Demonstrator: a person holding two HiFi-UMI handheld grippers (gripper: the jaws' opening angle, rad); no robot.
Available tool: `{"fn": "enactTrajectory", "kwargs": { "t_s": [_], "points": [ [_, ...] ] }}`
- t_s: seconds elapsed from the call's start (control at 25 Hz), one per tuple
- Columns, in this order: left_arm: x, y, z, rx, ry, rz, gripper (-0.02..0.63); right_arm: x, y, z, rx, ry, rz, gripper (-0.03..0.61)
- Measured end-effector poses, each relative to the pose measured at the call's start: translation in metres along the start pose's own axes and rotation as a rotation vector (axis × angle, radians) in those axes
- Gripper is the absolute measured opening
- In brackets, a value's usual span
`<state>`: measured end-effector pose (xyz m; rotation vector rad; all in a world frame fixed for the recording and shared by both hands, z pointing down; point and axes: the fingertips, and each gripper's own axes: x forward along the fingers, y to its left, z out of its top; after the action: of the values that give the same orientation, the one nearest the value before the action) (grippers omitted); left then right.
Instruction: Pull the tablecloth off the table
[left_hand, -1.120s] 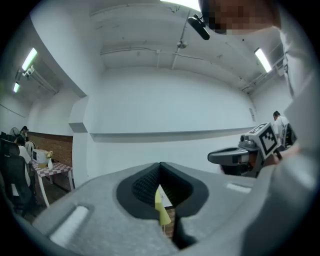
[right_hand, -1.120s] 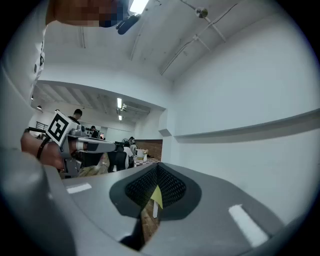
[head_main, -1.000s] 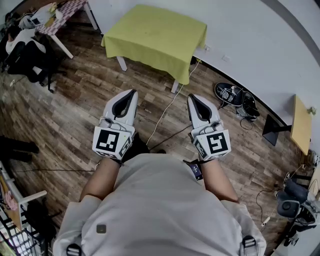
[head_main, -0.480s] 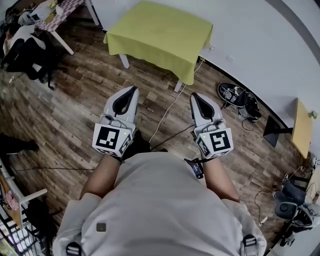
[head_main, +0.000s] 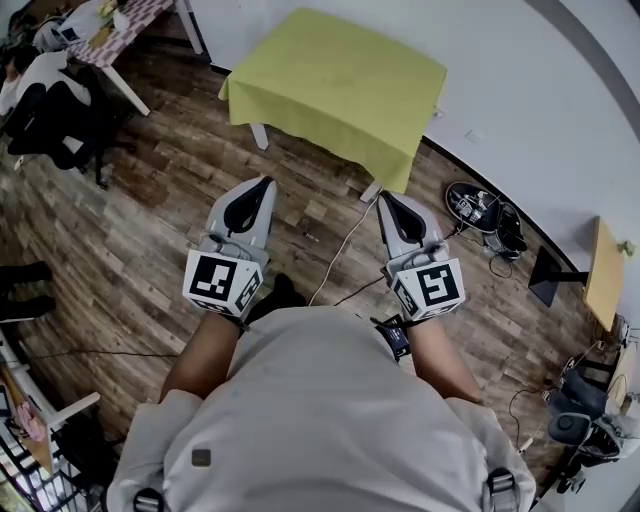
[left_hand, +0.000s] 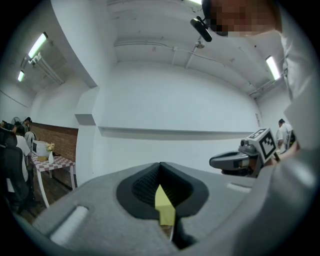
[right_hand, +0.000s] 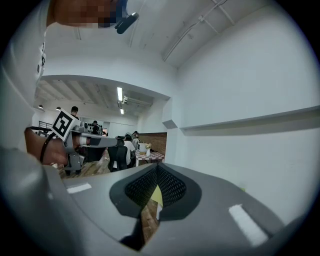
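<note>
A small table draped in a yellow-green tablecloth (head_main: 340, 85) stands ahead by the white wall, and its white legs (head_main: 259, 136) show below the cloth. My left gripper (head_main: 262, 183) and right gripper (head_main: 385, 198) are held side by side in front of the person's body, short of the table, above the wooden floor. Both are shut and hold nothing. In the left gripper view my left gripper (left_hand: 160, 165) has its jaws closed, with a sliver of the distant tablecloth (left_hand: 164, 207) showing below them. My right gripper (right_hand: 157, 166) looks the same, with a tablecloth sliver (right_hand: 156, 194) below.
A white cable (head_main: 335, 250) runs across the floor from the table toward the person. Dark shoes and gear (head_main: 480, 210) lie by the wall at right. A checkered table (head_main: 120, 25) and a chair (head_main: 50, 95) stand at far left, and a small wooden table (head_main: 603, 270) at right.
The tablecloth table has slid lower and to the right in the head view and looks nearer. Both grippers keep their pose and stay shut.
</note>
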<state>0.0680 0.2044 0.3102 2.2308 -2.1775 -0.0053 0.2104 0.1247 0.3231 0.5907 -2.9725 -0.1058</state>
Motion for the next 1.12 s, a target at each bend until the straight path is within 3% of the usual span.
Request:
{"fn": "enactTrajectory", "kwargs": {
  "t_s": [0.28, 0.68, 1.12],
  "points": [
    [0.016, 0.080, 0.011, -0.051, 0.004, -0.026, 0.002, 0.074, 0.007, 0.006, 0.015, 0.029, -0.020, 0.011],
    [0.047, 0.130, -0.007, -0.196, 0.016, -0.026, 0.002, 0.127, -0.019, -0.005, 0.071, 0.025, -0.032, 0.011],
    [0.143, 0.177, -0.025, -0.148, 0.060, 0.017, 0.003, 0.213, -0.098, -0.032, 0.098, 0.045, -0.004, 0.011]
  ]
}}
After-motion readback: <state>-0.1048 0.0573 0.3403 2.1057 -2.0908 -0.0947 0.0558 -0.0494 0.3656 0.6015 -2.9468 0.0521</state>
